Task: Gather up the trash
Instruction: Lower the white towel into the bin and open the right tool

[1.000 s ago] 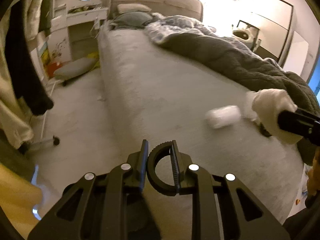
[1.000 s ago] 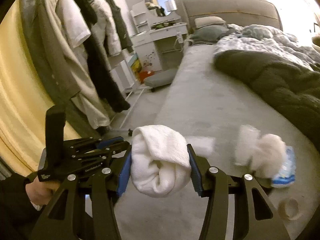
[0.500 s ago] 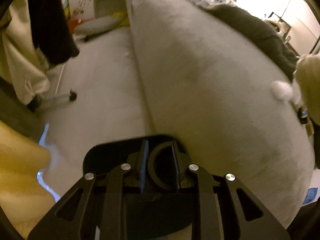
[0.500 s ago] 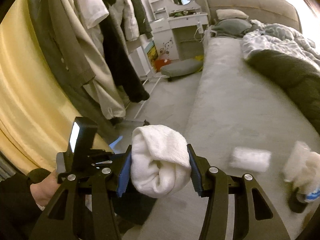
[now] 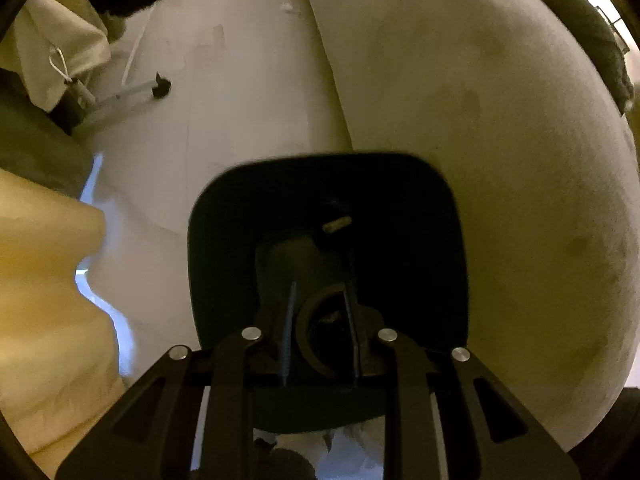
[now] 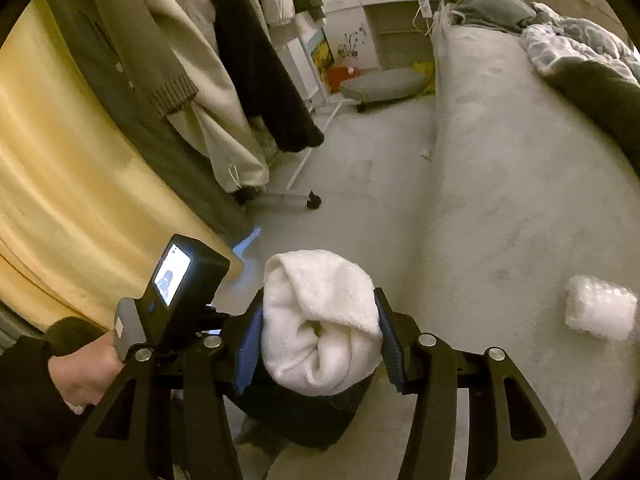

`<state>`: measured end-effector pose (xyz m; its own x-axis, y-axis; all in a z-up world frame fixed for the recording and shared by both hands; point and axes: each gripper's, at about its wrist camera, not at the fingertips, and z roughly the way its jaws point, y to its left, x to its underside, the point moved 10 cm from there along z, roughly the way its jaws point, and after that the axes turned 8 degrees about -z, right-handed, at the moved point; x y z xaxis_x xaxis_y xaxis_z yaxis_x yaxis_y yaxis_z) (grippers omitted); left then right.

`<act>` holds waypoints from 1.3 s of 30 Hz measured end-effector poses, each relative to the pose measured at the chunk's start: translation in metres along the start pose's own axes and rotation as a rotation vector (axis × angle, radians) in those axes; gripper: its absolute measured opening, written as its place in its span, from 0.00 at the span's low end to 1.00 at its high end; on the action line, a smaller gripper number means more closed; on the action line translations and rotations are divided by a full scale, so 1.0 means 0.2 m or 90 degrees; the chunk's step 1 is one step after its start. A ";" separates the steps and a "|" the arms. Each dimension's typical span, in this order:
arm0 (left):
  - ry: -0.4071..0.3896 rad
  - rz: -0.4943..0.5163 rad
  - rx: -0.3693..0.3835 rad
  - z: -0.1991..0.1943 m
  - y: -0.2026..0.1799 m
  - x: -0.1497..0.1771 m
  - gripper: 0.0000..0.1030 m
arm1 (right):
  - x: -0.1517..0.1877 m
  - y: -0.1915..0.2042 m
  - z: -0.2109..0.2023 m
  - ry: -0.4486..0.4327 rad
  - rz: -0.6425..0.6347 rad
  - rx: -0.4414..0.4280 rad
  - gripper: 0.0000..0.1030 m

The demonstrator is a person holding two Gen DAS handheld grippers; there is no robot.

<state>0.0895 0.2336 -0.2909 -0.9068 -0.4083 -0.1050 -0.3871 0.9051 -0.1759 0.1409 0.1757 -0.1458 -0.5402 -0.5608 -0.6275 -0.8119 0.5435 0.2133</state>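
My left gripper points down into a black square bin on the floor beside the bed, and it is shut on a black C-shaped ring. A small pale scrap lies inside the bin. My right gripper is shut on a rolled white towel, held above the bin's dark rim. In the right wrist view a hand holds the left gripper's body at lower left. A crumpled white packet lies on the bed to the right.
The grey bed fills the right side, with a dark blanket further up. Hanging clothes on a wheeled rack stand left of the floor strip. A yellow curtain is at far left.
My left gripper tipped downward and sank from over the bed to above the bin, ring still held. My right gripper swung left over the bed's edge with the towel.
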 end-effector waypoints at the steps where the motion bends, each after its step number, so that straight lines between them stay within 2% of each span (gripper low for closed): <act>1: 0.010 0.002 -0.001 0.01 0.01 0.02 0.23 | 0.00 0.00 0.02 0.003 -0.002 0.001 0.51; 3: 0.018 0.006 0.000 0.01 0.02 0.04 0.25 | 0.00 0.00 0.05 0.016 0.003 -0.004 0.51; 9: 0.010 0.015 0.007 -0.03 0.06 0.02 0.46 | 0.05 0.02 0.22 0.051 0.005 -0.005 0.51; 11: -0.008 0.014 0.008 -0.07 0.08 0.01 0.57 | 0.07 0.02 0.26 0.059 0.005 -0.004 0.51; 14: -0.043 0.016 0.002 -0.14 0.09 -0.03 0.68 | 0.10 0.01 0.34 0.080 0.015 0.002 0.50; 22: -0.158 0.004 0.002 -0.38 0.16 -0.16 0.71 | 0.15 0.03 0.52 0.121 0.017 0.010 0.50; 28: -0.278 -0.004 -0.002 -0.63 0.22 -0.24 0.71 | 0.19 0.06 0.61 0.149 0.026 0.005 0.51; 32: -0.330 0.002 -0.009 -0.75 0.24 -0.27 0.71 | 0.23 0.11 0.69 0.171 0.030 -0.007 0.51; 39: -0.401 0.004 0.001 -0.93 0.24 -0.28 0.74 | 0.28 0.16 0.79 0.208 0.008 0.009 0.51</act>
<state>0.0916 0.3213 -0.1113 -0.6368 -0.3954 -0.6620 -0.3813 0.9077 -0.1753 0.1193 0.2606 -0.2934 -0.5941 -0.7241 -0.3504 -0.8031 0.5585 0.2076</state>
